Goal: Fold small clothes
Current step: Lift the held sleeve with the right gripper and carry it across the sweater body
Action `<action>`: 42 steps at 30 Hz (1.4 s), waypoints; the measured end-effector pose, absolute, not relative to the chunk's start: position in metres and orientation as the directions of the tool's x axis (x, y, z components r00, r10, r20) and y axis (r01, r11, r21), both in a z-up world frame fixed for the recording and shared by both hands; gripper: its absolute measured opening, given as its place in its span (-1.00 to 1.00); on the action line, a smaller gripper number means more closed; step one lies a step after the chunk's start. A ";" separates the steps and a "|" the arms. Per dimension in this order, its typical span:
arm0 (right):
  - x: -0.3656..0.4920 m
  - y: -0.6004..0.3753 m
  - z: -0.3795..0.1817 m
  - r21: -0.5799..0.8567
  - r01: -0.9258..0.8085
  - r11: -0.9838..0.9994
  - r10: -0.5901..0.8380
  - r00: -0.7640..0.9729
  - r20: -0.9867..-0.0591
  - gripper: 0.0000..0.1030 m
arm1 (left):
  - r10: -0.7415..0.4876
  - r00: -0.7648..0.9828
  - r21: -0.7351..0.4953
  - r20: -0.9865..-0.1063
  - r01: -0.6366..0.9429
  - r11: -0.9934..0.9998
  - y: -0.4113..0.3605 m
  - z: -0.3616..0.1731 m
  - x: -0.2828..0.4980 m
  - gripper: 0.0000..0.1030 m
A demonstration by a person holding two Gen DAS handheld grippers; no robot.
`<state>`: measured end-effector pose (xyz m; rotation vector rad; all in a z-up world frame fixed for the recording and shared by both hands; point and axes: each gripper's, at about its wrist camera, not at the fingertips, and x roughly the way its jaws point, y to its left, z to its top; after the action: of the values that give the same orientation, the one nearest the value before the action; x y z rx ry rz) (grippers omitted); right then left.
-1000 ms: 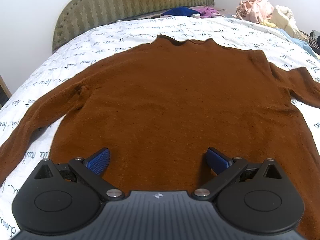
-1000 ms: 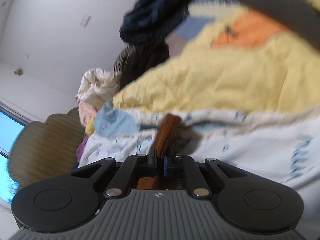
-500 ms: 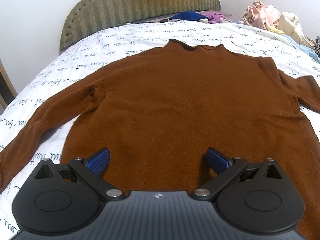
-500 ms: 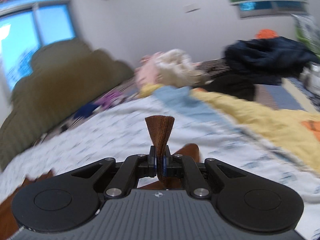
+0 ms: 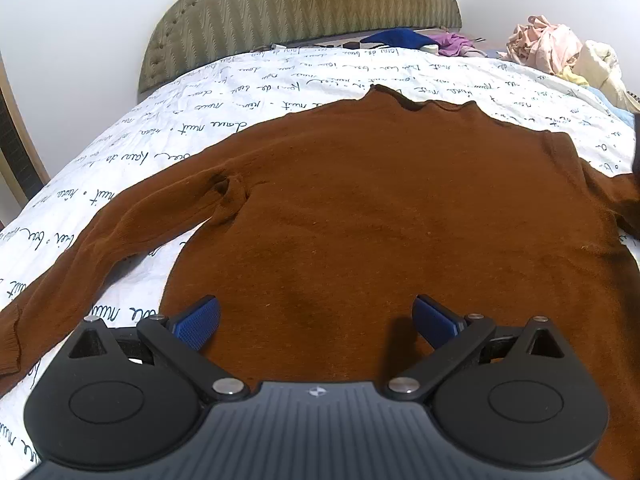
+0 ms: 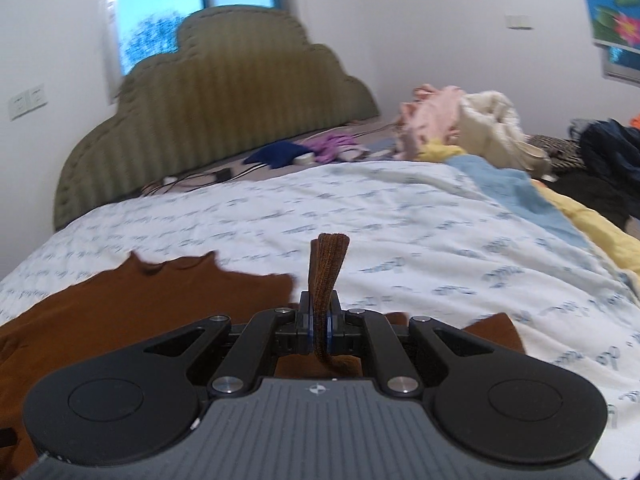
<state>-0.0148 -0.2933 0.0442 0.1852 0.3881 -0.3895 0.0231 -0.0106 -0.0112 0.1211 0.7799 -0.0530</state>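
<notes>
A brown long-sleeved sweater (image 5: 392, 208) lies flat on the white printed bedsheet (image 5: 280, 80), neck toward the headboard. Its left sleeve (image 5: 120, 232) stretches out to the left. My left gripper (image 5: 316, 316) is open and empty, low over the sweater's hem. My right gripper (image 6: 319, 326) is shut on the sweater's right sleeve cuff (image 6: 326, 264), which sticks up between the jaws. The sweater body (image 6: 140, 312) lies to the left of it in the right wrist view.
A green padded headboard (image 5: 304, 12) stands at the far end. A pile of pink and cream clothes (image 5: 560, 48) sits at the far right. Blue and purple items (image 5: 404, 38) lie near the headboard. A yellow and blue quilt (image 6: 560, 216) lies right.
My right gripper has swung round to the left with the cuff in it, from facing the quilt to facing the headboard. My left gripper has drawn back a little over the hem.
</notes>
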 end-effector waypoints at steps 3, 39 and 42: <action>-0.002 -0.276 0.045 0.101 0.362 0.927 -0.294 0.866 -0.405 -0.78 | 0.000 0.710 0.093 -0.704 0.092 0.991 -0.008 -0.012 0.023 1.00; 0.113 -0.156 0.028 0.065 0.173 0.983 -0.118 0.860 -0.497 -0.78 | 0.017 0.696 0.084 -0.718 0.063 0.995 0.022 -0.022 0.026 1.00; 0.120 -0.150 0.026 0.062 0.166 0.984 -0.113 0.858 -0.501 -0.78 | 0.014 0.693 0.082 -0.721 0.065 0.995 0.023 -0.023 0.026 1.00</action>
<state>0.1197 -0.1504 0.0265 0.1043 0.5198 -0.1463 0.0259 0.0228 -0.0234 0.1036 0.8048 -0.0287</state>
